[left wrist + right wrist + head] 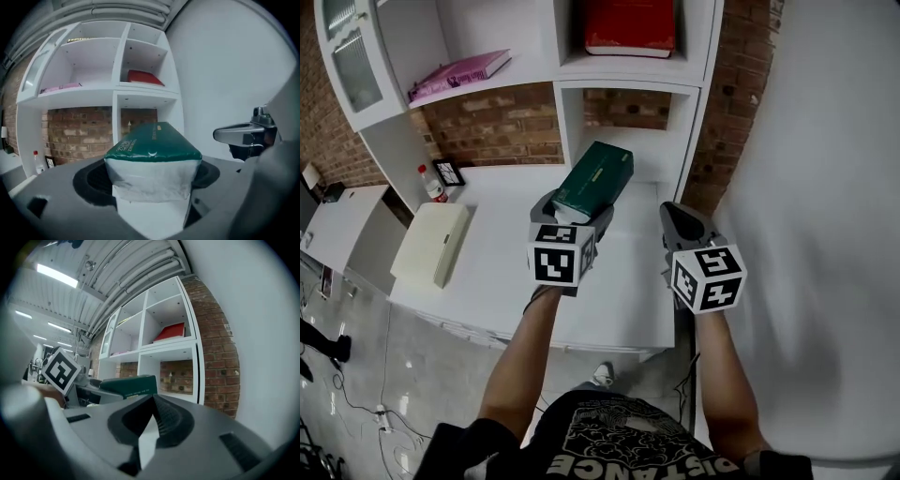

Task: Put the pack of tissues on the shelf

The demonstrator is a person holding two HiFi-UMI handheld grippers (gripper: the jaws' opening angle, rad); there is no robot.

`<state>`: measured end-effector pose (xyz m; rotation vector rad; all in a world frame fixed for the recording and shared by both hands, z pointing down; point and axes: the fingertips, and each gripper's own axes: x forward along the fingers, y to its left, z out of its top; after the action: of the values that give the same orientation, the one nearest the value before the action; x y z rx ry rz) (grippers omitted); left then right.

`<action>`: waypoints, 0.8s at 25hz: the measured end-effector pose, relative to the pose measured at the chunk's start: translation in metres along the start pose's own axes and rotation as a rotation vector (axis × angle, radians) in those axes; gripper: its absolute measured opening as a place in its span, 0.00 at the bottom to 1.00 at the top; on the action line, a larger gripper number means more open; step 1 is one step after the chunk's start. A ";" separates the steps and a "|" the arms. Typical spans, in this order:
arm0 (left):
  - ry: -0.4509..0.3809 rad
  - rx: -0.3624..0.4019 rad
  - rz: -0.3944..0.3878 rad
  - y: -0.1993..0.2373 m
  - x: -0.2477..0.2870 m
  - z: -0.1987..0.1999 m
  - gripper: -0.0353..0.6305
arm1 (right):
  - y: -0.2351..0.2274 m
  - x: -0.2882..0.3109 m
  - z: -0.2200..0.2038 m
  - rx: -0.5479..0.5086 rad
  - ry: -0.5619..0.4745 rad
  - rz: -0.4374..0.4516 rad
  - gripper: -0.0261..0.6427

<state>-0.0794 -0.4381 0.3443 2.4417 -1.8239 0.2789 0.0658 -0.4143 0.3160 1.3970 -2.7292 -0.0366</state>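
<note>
A green-topped pack of tissues with white sides is held in the air by my left gripper, which is shut on its near end. In the left gripper view the pack of tissues fills the space between the jaws. It hangs above the white desk, in front of the low open compartment of the white shelf. My right gripper is to the right of it, jaws closed together with nothing in them; the right gripper view shows the pack of tissues to its left.
A red book lies in the upper compartment and a pink book on the shelf to the left. A cream box, a small bottle and a small frame sit on the white desk. A white wall stands at the right.
</note>
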 end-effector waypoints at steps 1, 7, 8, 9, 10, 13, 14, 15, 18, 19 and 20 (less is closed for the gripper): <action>0.002 0.002 -0.007 0.003 0.009 0.001 0.73 | -0.002 0.008 0.001 -0.003 0.002 -0.002 0.04; 0.009 0.016 -0.056 0.011 0.056 0.012 0.73 | -0.020 0.041 0.004 -0.012 0.008 -0.026 0.04; 0.008 0.019 -0.063 0.012 0.063 0.014 0.73 | -0.023 0.045 0.004 -0.012 0.007 -0.031 0.04; 0.007 0.020 -0.070 0.012 0.070 0.016 0.73 | -0.026 0.049 0.005 -0.013 0.006 -0.035 0.04; 0.006 0.022 -0.077 0.013 0.077 0.018 0.73 | -0.028 0.053 0.005 -0.015 0.005 -0.040 0.04; 0.002 0.028 -0.095 0.015 0.099 0.023 0.73 | -0.033 0.063 0.003 -0.014 0.008 -0.047 0.04; -0.001 0.032 -0.099 0.017 0.107 0.025 0.73 | -0.035 0.067 0.002 -0.010 0.008 -0.049 0.04; -0.003 0.037 -0.104 0.018 0.114 0.027 0.73 | -0.038 0.070 0.001 -0.007 0.009 -0.051 0.04; 0.006 0.038 -0.133 0.015 0.134 0.031 0.73 | -0.046 0.079 -0.003 -0.010 0.016 -0.065 0.04; 0.011 0.037 -0.145 0.014 0.140 0.032 0.73 | -0.048 0.082 -0.004 -0.011 0.018 -0.069 0.04; 0.014 0.039 -0.152 0.014 0.147 0.033 0.73 | -0.050 0.085 -0.005 -0.012 0.022 -0.072 0.04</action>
<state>-0.0498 -0.5862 0.3393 2.5805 -1.6313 0.3215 0.0573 -0.5125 0.3231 1.4835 -2.6560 -0.0415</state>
